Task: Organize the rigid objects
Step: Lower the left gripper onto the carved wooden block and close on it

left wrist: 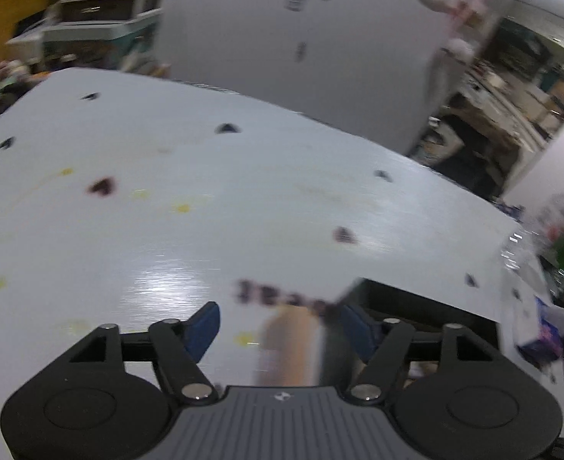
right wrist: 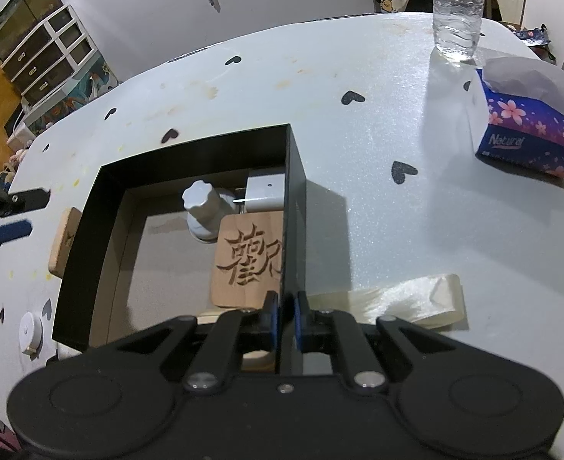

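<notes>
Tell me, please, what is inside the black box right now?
Inside the black box: a carved wooden block, a white knobbed piece and a white adapter. The right wall hides the block's edge; the near corner is behind the right gripper.

Left wrist view: looks steeply down over own jaws, close above worktop, motion-blurred, black box corner at right. Right wrist view: sharp, steeply down, close over box wall. Shared: white worktop with heart marks, box, drawer unit behind.

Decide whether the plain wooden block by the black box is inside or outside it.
Outside. The wooden block lies on the table, against the outer left wall of the black box.
</notes>
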`<state>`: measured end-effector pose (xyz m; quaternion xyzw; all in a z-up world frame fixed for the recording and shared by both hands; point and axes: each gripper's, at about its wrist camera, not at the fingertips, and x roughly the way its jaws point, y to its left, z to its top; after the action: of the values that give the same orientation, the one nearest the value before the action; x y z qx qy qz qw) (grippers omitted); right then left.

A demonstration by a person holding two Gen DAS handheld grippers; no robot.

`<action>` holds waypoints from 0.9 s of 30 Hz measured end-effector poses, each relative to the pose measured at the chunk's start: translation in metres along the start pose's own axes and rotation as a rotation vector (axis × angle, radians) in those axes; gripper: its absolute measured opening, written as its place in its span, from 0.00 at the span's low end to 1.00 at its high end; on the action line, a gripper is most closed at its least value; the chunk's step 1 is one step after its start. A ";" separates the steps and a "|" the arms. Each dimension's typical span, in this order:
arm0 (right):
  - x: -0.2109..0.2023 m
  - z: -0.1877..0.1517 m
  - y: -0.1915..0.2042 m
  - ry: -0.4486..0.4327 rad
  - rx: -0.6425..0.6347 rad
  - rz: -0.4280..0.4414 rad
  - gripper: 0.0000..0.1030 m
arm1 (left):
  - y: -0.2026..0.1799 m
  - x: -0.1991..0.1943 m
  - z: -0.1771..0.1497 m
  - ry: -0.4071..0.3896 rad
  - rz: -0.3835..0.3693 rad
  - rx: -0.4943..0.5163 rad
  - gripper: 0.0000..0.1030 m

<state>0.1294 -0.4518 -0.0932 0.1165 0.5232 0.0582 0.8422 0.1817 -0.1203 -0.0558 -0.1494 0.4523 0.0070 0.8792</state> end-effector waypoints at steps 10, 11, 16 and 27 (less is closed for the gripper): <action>0.000 0.000 0.000 0.001 0.000 0.002 0.09 | 0.027 0.011 -0.008 0.082 -0.115 -0.030 0.72; 0.000 0.000 0.000 0.001 0.000 0.002 0.09 | 0.024 0.013 -0.009 0.087 -0.127 -0.023 0.68; 0.000 0.000 0.000 0.000 0.001 0.002 0.09 | 0.005 0.026 -0.010 0.134 -0.130 0.035 0.54; 0.000 -0.001 0.000 0.001 0.003 0.003 0.09 | 0.034 0.037 -0.016 0.178 -0.103 -0.015 0.20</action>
<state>0.1288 -0.4515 -0.0938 0.1185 0.5233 0.0586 0.8418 0.1857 -0.0963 -0.1031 -0.1792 0.5203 -0.0479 0.8336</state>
